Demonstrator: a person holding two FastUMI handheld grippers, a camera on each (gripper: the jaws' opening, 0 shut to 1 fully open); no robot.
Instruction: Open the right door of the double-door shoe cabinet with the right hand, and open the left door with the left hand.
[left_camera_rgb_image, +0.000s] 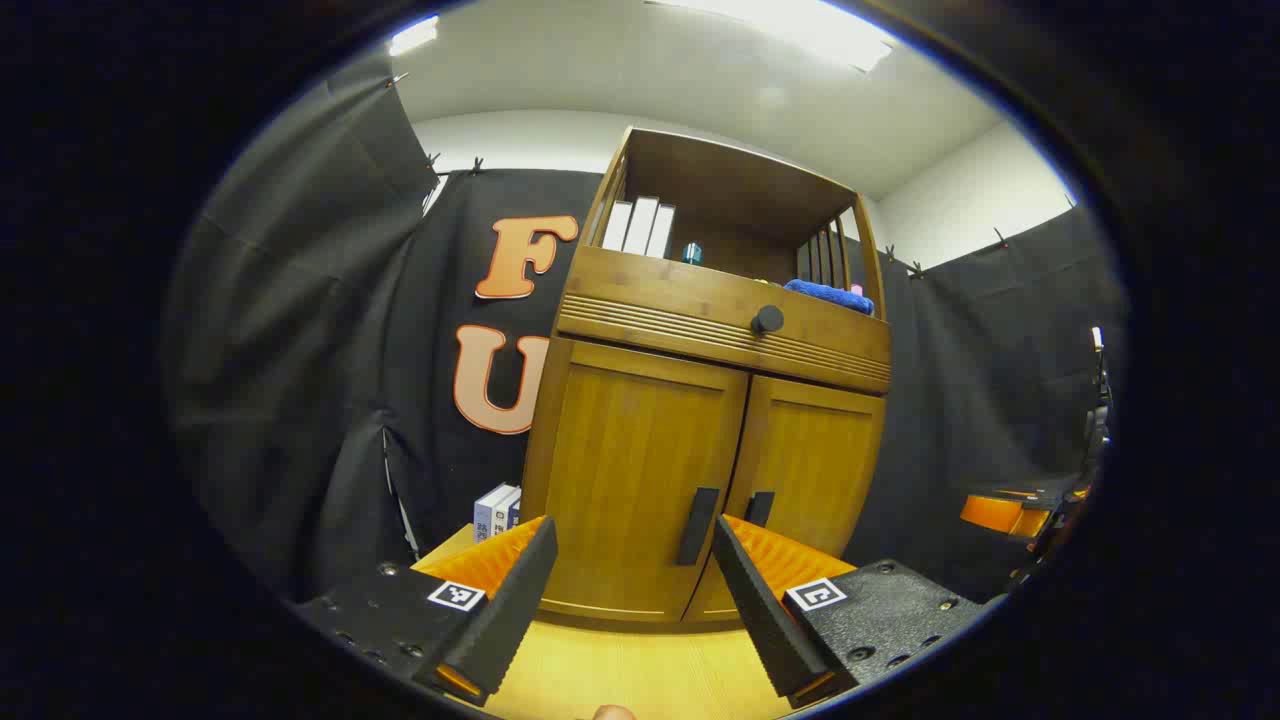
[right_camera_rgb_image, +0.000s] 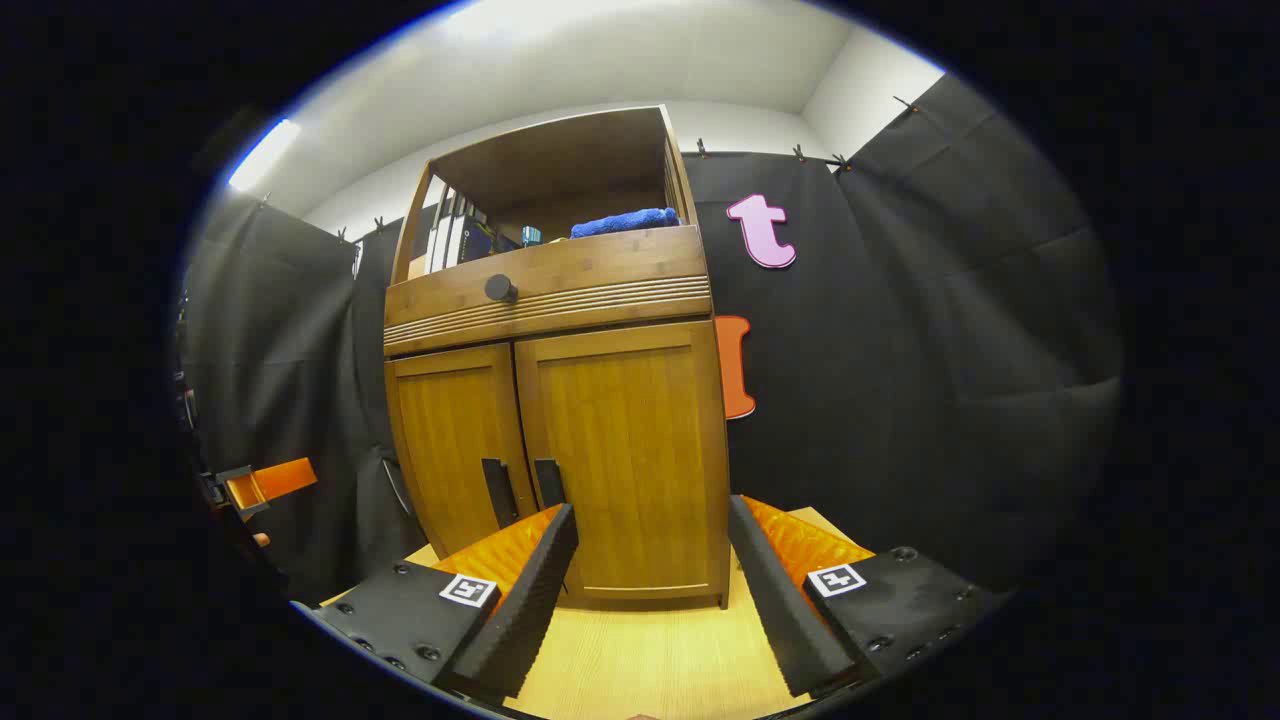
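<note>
1. In the left gripper view my left gripper (left_camera_rgb_image: 630, 600) has its fingers spread wide apart, gripping nothing, above the wooden table (left_camera_rgb_image: 640, 670).
2. Past my left finger (left_camera_rgb_image: 505, 615), a small box (left_camera_rgb_image: 496, 511) stands on the table just beside the cabinet (left_camera_rgb_image: 715, 400).
3. Between my fingers I see the left door (left_camera_rgb_image: 640, 470), flush and closed. Its handle (left_camera_rgb_image: 697, 526) sits just inside my right finger (left_camera_rgb_image: 765, 610), near the tip but apart from it.
4. The right door (left_camera_rgb_image: 815, 470) lies beyond the right finger; its handle (left_camera_rgb_image: 760, 508) shows just above that fingertip.
5. Above the doors is a drawer with a knob (left_camera_rgb_image: 767, 319), and an open shelf holding books (left_camera_rgb_image: 640, 226) and a blue cloth (left_camera_rgb_image: 828, 295).
6. Far off to the right, the other gripper (left_camera_rgb_image: 1010, 512) shows at the edge.
7. In the right gripper view my right gripper (right_camera_rgb_image: 650, 590) also has its fingers well apart with nothing between them.
8. At the far left edge, the left gripper (right_camera_rgb_image: 260, 485) shows, well apart from the cabinet (right_camera_rgb_image: 560, 400).
9. The left door (right_camera_rgb_image: 450, 440) is up beyond my left finger (right_camera_rgb_image: 520, 610); both handles, left (right_camera_rgb_image: 495, 490) and right (right_camera_rgb_image: 549, 482), stand just above that fingertip, not touching it.
10. The right door (right_camera_rgb_image: 625, 450) fills the gap between my fingers, closed. My right finger (right_camera_rgb_image: 785, 610) lies just past the cabinet's right edge.
</note>
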